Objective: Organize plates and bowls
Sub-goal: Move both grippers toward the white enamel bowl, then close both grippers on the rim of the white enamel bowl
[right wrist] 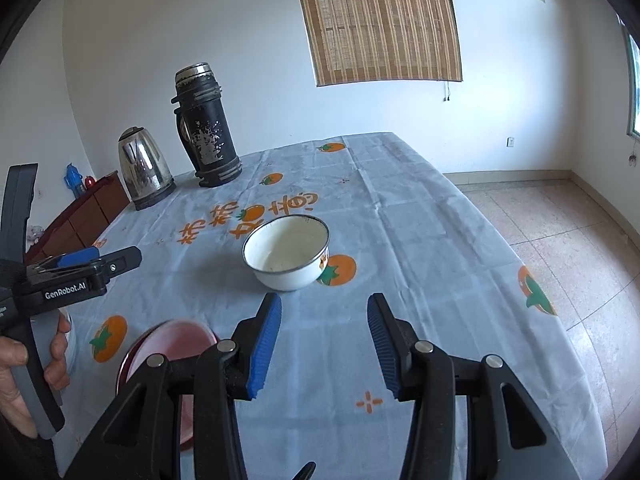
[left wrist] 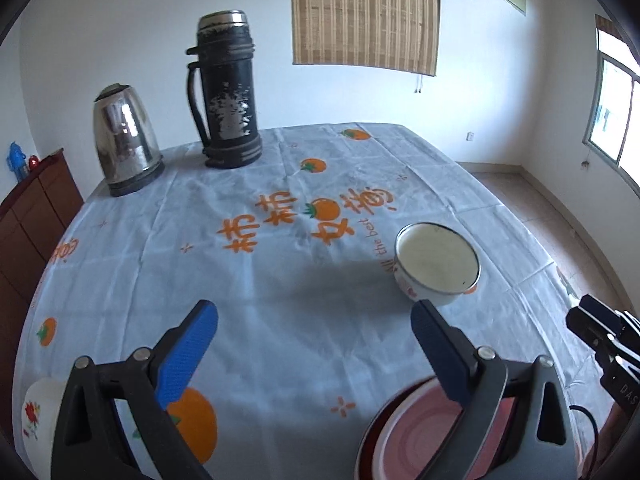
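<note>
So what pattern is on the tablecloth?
Pale blue tablecloth printed with orange persimmons and orange Chinese lettering, clearest in the right wrist view.

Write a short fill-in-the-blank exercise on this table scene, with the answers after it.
1. The white bowl on the tablecloth holds ____.
2. The steel kettle stands beside a tall black ____.
3. The right claw is open and grips ____.
4. The plates near the left claw are ____ in colour.

Answers: nothing; flask; nothing; red

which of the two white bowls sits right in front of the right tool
The plain-rimmed white enamel bowl mid-table; the flowered white bowl sits far left, near the table edge.
</note>
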`<state>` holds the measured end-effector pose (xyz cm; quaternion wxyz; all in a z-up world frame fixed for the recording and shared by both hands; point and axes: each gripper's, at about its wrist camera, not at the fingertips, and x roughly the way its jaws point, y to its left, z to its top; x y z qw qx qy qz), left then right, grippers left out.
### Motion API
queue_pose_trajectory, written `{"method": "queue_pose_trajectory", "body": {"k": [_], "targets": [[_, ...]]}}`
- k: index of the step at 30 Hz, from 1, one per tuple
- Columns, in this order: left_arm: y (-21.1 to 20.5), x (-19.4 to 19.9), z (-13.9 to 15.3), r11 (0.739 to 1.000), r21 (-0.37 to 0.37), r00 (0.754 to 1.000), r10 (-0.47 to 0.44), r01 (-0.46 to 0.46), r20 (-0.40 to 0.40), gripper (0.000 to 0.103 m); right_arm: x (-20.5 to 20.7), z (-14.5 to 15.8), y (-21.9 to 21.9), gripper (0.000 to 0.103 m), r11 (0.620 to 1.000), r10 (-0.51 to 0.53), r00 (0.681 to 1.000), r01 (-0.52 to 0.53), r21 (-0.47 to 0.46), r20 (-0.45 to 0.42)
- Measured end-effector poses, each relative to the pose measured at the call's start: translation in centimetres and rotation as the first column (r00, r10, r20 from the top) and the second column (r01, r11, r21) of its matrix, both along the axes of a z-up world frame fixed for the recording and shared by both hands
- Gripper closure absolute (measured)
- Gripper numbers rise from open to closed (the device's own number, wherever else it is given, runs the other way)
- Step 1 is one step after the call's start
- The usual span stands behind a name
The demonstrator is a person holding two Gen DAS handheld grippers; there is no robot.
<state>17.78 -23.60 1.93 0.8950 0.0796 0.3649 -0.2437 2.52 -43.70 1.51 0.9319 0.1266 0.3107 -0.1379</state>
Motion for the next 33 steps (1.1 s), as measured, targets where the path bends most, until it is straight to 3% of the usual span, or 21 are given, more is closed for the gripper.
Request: {"method": "queue_pose_trajectory", "body": {"k": [4,17,23,33], "targets": [[-2.1,2.3,-0.3,0.999,-0.014,0.997,-0.047,0.047,-0.065,0.004,1.9,0.0,-0.8,0.055,1.000,0.003,1.000,-0.004,0.028,0.005],[-7.1,6.5,-1.8,0.990,0.086,0.991,-0.109,0.115,-0.080,0.006,6.6,-2.1,-3.4,0.055,0.996,0.003,0.999,0.000,0.094,-0.034],[-8.7,7.8,-3.0,0.984,0.055,0.977,-0.160,0.170,-0.144,0.007,8.4,-3.4,-4.5,0.055,0.992,-0.015,0.999,0.022,0.126,-0.051],[-9.7,8.4,-4.4,0.979,0.065,0.967,-0.176,0.191,-0.185,0.008,9.2,-4.1,-5.2,0.055,0.989,-0.030,0.999,0.036,0.141,-0.045]]}}
